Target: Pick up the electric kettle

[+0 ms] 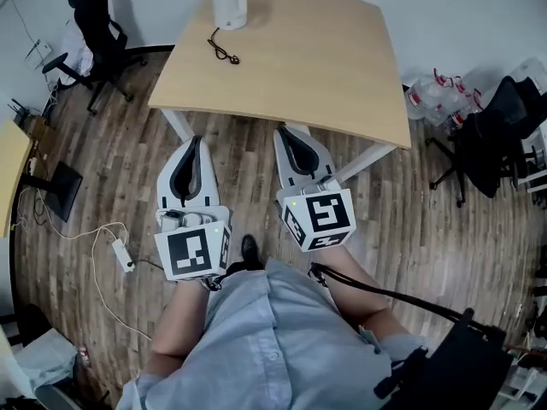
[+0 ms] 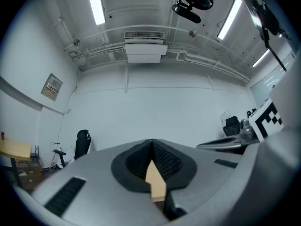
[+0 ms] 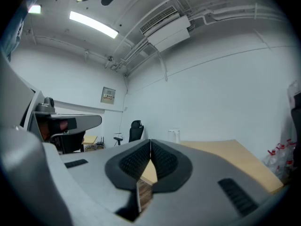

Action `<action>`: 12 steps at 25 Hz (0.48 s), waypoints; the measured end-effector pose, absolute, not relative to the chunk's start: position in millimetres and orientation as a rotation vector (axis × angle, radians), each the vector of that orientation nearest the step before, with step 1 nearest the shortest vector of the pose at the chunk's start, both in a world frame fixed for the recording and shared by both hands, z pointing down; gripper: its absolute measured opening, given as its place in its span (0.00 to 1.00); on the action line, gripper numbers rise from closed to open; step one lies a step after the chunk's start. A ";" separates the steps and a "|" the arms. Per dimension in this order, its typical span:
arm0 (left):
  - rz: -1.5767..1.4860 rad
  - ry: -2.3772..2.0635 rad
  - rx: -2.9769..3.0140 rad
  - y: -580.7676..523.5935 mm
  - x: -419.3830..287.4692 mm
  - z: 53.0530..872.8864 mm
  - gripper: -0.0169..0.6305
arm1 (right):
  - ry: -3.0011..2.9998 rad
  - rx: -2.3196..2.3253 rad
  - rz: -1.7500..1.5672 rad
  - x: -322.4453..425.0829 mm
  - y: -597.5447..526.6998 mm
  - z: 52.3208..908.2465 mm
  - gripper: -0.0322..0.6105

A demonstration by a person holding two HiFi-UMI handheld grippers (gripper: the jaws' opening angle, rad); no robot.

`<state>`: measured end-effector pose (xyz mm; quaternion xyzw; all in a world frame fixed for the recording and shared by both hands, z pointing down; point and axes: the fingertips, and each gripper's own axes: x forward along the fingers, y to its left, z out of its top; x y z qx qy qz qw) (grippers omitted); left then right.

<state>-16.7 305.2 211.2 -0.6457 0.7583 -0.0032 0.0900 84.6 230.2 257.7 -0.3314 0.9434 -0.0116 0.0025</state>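
The white electric kettle point(image 1: 229, 1) stands at the far left corner of the light wooden table point(image 1: 333, 75), its black cord and plug point(image 1: 224, 51) lying on the top in front of it. In the right gripper view the kettle point(image 3: 174, 135) shows small and far off on the table's back edge. My left gripper point(image 1: 198, 139) and right gripper point(image 1: 282, 129) hover side by side at the table's near edge, well short of the kettle. Both point toward the table with jaws closed tip to tip and nothing between them point(image 2: 152, 142) point(image 3: 150, 141).
A black office chair point(image 1: 98, 24) stands left of the table, another chair point(image 1: 496, 135) and several water bottles point(image 1: 436, 92) to its right. A power strip with cable point(image 1: 122, 254) lies on the wooden floor at the left, near a second desk point(image 1: 10, 173).
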 end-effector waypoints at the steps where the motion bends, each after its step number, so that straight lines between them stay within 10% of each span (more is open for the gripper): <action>1: -0.008 2.255 -1.926 299.1 -23.8 213.8 0.03 | 2.960 -1.043 -0.031 77.2 224.6 258.3 0.05; 12: -0.005 2.234 -2.013 247.2 -52.3 233.6 0.03 | 2.970 -1.091 -0.007 44.4 178.2 260.5 0.05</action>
